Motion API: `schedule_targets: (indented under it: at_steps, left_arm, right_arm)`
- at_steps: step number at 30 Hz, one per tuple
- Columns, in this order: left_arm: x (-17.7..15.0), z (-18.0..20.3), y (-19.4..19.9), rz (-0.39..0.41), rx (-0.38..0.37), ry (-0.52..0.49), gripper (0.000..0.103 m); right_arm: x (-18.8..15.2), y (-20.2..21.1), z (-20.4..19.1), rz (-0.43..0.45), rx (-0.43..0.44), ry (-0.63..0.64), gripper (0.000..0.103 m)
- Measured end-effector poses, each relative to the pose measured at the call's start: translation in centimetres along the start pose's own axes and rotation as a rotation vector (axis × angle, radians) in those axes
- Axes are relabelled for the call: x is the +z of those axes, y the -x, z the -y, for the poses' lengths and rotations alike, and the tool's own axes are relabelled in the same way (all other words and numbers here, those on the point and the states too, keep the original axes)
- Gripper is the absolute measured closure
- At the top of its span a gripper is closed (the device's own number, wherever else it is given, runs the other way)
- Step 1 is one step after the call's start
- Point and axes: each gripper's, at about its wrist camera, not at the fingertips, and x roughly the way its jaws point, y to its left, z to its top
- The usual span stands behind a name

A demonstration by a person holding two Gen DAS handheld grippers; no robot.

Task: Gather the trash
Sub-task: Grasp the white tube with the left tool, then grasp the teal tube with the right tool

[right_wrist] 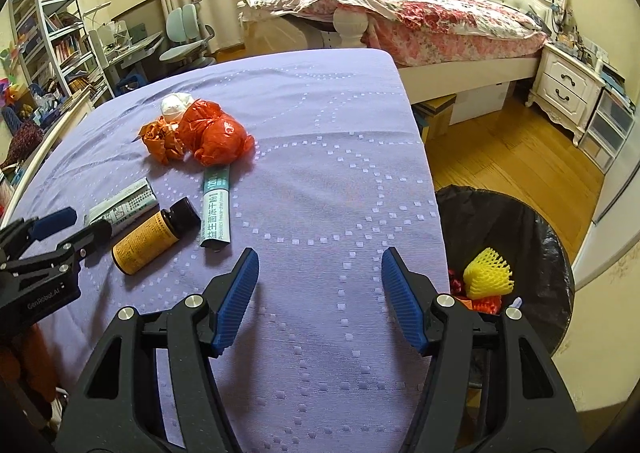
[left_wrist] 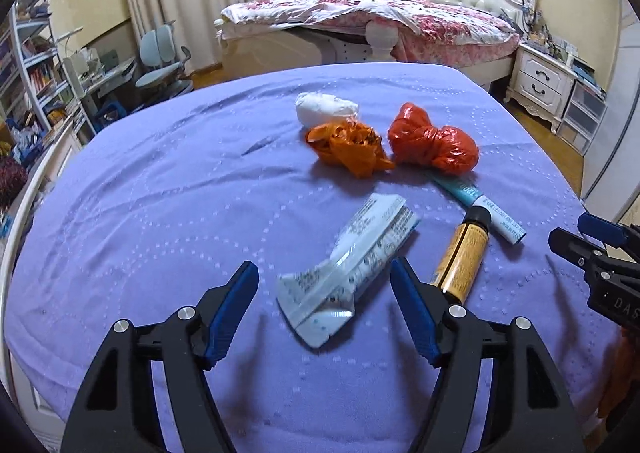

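Note:
Trash lies on a purple-covered table (left_wrist: 160, 193). My left gripper (left_wrist: 324, 277) is open, its jaws on either side of a crumpled white printed box (left_wrist: 352, 265). Beside the box lie a brown bottle with a yellow label (left_wrist: 460, 257), a teal and white carton (left_wrist: 480, 209), a red plastic bag (left_wrist: 432, 141), an orange wrapper (left_wrist: 348, 145) and a white wad (left_wrist: 326, 107). My right gripper (right_wrist: 318, 273) is open and empty over bare cloth near the table's right edge. The bottle (right_wrist: 148, 237), the carton (right_wrist: 216, 209) and the red bag (right_wrist: 216, 133) lie to its left.
A black-lined bin (right_wrist: 528, 233) stands on the wood floor right of the table, holding yellow foam netting (right_wrist: 488, 273). A bed (right_wrist: 420, 21), a nightstand (right_wrist: 568, 85), a desk chair (right_wrist: 188, 37) and bookshelves (right_wrist: 48, 33) stand beyond.

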Motion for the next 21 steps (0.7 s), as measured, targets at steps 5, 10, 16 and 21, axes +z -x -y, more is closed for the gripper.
schedule_targets:
  at_steps: [5,10,16,21]
  left_arm:
    - [0.6,0.2,-1.9,-0.041,-0.041,-0.045,0.034]
    - [0.3,0.0,-2.1,-0.048,-0.092,-0.038,0.055]
    - [0.0,-1.0,-1.8,-0.038,-0.066,0.008,0.072]
    - [-0.6,-2.1,-1.6,-0.035,-0.050,0.051,0.072]
  right_arm:
    - [0.0,-0.1,-0.2,-0.003,0.001,0.004,0.041]
    - [0.2,-0.3,-0.8,-0.005,0.007,0.015,0.041]
    - [0.7,-0.3,-1.6,0.010,0.025,0.027,0.041]
    - [1.0,-0.2,-2.7,0.008,0.047,0.054,0.041]
